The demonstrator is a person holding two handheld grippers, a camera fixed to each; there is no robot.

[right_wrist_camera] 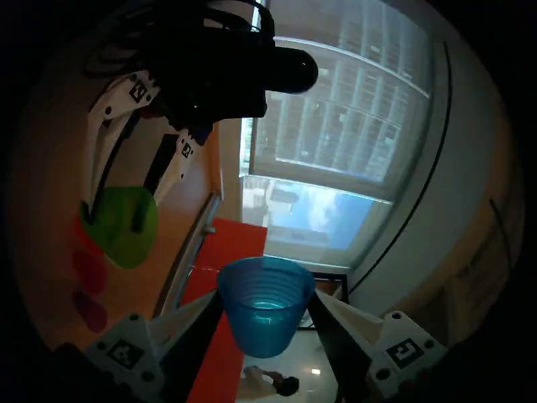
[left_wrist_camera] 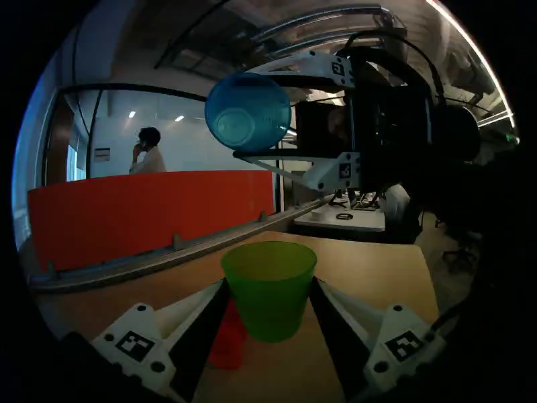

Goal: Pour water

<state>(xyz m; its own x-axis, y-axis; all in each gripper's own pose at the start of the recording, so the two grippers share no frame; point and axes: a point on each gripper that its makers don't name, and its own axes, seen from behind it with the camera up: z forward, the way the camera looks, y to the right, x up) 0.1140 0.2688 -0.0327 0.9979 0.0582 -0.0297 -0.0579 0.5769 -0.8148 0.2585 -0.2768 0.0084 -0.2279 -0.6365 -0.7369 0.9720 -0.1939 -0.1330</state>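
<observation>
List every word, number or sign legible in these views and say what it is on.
Nothing legible.
Wall sign behind the glass: too small to read.
Square markers on the left gripper and right gripper: coded patterns, no letters.
Green cup, blue cup: no print visible.

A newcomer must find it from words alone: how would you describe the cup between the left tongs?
Start at the wooden table running along the orange partition. There the left tongs grip an upright green cup. It is the only green one: the red cup beside it is lower, and the blue cup is held tipped in the air by the right tongs.
</observation>
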